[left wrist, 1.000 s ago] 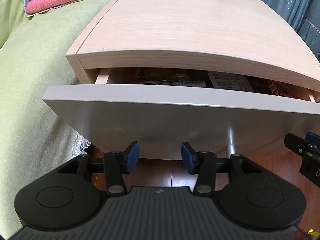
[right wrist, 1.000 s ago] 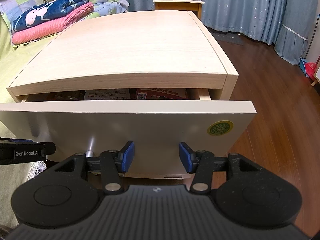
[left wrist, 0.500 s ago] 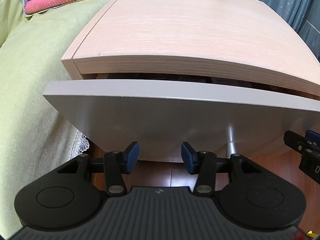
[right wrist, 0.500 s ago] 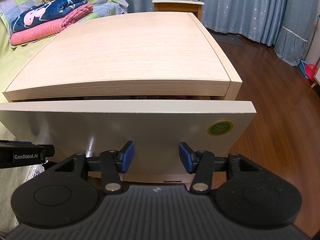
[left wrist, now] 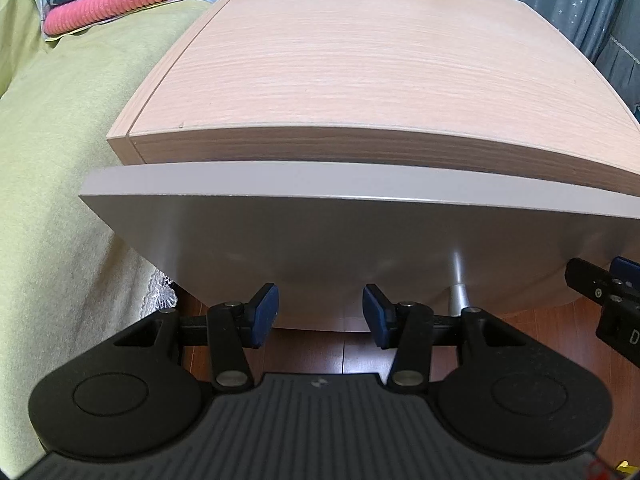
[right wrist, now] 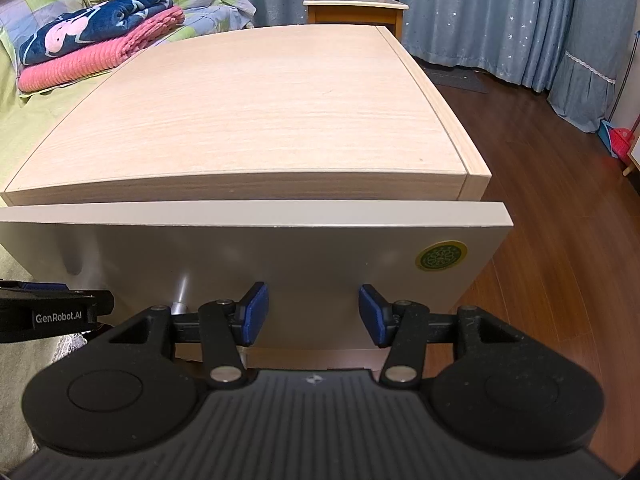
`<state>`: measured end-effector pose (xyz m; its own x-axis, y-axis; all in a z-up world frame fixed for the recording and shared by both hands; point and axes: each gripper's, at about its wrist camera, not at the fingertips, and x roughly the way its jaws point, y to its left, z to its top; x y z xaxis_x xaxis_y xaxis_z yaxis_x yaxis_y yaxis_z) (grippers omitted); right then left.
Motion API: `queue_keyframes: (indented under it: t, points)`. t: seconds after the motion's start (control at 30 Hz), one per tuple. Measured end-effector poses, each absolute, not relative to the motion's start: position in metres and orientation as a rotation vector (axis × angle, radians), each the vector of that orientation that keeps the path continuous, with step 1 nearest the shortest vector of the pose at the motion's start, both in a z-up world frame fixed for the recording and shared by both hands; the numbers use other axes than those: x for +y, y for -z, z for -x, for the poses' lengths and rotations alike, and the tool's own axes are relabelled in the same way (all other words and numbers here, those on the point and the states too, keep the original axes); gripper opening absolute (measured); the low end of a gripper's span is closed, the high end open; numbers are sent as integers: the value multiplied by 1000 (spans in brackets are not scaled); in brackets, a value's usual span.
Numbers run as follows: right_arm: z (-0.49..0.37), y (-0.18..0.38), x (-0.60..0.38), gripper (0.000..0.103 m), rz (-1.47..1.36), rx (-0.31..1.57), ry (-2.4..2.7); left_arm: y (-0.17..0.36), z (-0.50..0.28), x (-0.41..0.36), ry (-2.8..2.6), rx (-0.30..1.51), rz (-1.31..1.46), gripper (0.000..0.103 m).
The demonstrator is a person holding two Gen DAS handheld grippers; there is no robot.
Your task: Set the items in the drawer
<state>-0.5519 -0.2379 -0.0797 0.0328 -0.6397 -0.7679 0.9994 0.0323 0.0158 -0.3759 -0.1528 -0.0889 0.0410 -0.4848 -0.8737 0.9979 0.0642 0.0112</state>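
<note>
Both claws, left claw point(left wrist: 320, 318) and right claw point(right wrist: 313, 312), gape against the seemingly closed drawer point(right wrist: 248, 256).

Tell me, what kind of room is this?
Most likely a bedroom: a bed with a green cover, folded blankets, a wooden nightstand beside it, and blue curtains behind.

Both fisheye views sit low and close in front of the drawer front point(left wrist: 320, 236), each looking forward and slightly down over its own fingers across the wooden cabinet top point(left wrist: 360, 72) toward the bed point(left wrist: 48, 128) and curtains point(right wrist: 500, 12). The left wrist view stands toward the cabinet's left end, nearer the bed; the right wrist view stands toward its right end, taking in the floor point(right wrist: 560, 240) and chair point(right wrist: 354, 0). They share the drawer front, cabinet top and folded blankets point(right wrist: 96, 48) (each also catches the other gripper at its edge).
</note>
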Motion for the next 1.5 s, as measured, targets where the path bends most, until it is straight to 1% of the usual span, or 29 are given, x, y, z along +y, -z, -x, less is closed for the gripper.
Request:
queue_keyframes:
  t: [0.57,0.73,0.93,1.0,1.03,1.27,1.3,1.5]
  points:
    - [551,81,-249,47,-676,679,1432,93,362,-203,1345,839,-801,52]
    - [550,82,-250,50,-675,683,1431,95,361,-209,1341,841,-800,52]
    - [550,81,-250,51,-676,685,1431,89,361,-217,1343,837,-801,52]
    - [550,79,-252,52,-678,685,1430,92,368,-247,1345,838,-801,52]
    - [550,79,-252,53,-678,684,1429,92,368,-249,1346,839,-801,52]
    - [550,79,-253,54,-679,689,1422,93,363,-253,1347,838,-797,52]
    - [550,79,-253,54,-680,689,1422,93,362,-253,1347,838,-795,52]
    - [550,78,-252,65,-662,687,1443,90,361,-251,1350,834,-793,53]
